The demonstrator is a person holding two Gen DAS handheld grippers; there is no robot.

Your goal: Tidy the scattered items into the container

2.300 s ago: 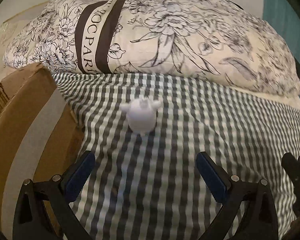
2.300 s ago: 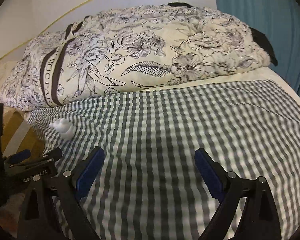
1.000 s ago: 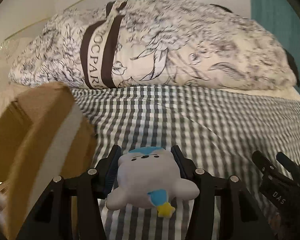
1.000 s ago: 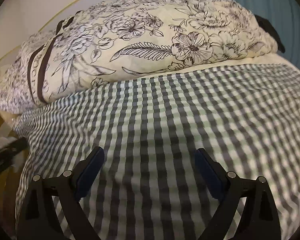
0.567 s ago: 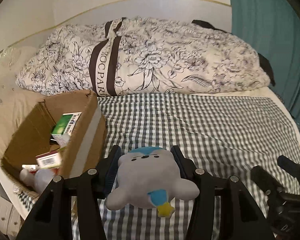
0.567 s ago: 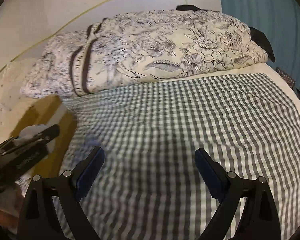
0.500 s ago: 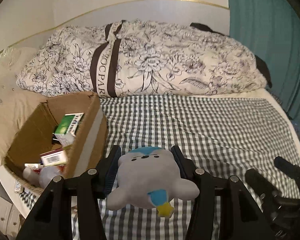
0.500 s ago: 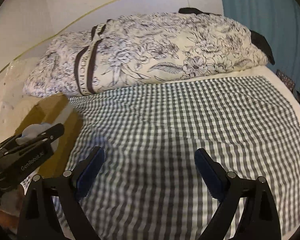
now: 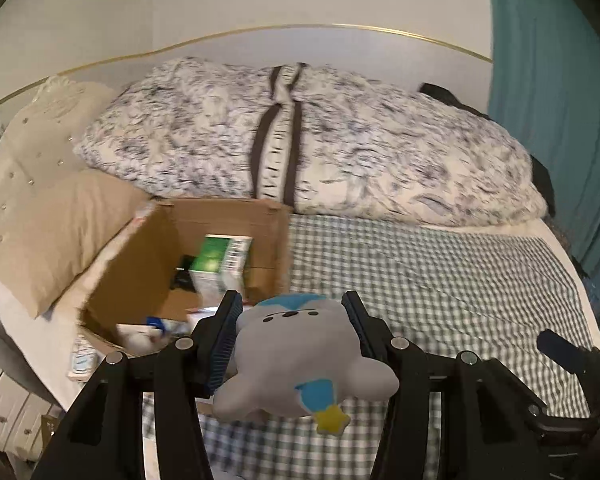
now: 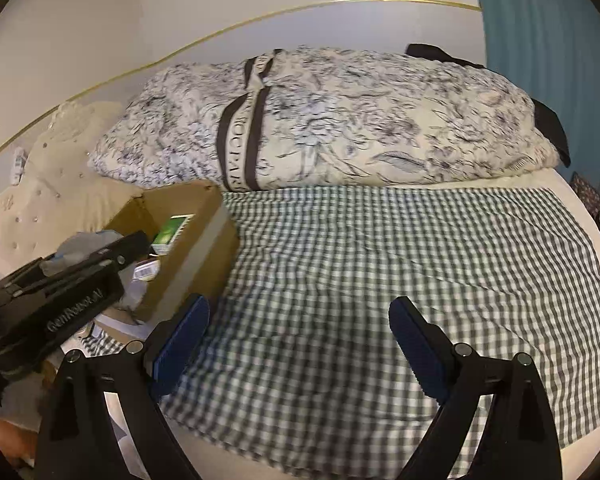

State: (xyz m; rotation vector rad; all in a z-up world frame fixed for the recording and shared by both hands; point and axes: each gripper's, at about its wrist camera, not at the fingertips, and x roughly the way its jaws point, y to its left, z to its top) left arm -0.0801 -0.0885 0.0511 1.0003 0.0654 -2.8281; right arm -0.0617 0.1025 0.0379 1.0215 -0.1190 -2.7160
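Note:
A grey plush toy (image 9: 300, 348) with a blue cap, a blue patch and a yellow star is pinched between the blue pads of my left gripper (image 9: 292, 328), held in the air above the bed. Just ahead and to the left stands an open cardboard box (image 9: 224, 210) holding a green carton (image 9: 220, 258) and other small packets. In the right wrist view the same cardboard box (image 10: 204, 236) sits at left, with my left gripper (image 10: 100, 254) and its grey toy hovering by its near side. My right gripper (image 10: 300, 340) is open and empty over the checked sheet.
A rolled floral duvet (image 9: 308, 140) lies across the head of the bed behind the box. A beige pillow (image 9: 56, 232) rests left of the box. The checked sheet (image 10: 400, 260) spreads to the right, and a teal curtain (image 9: 552, 100) hangs at far right.
Both grippers have risen and pulled back from the bed. The left one closed on the toy, lifted it and swung left, so the box's inside now lies ahead of it.

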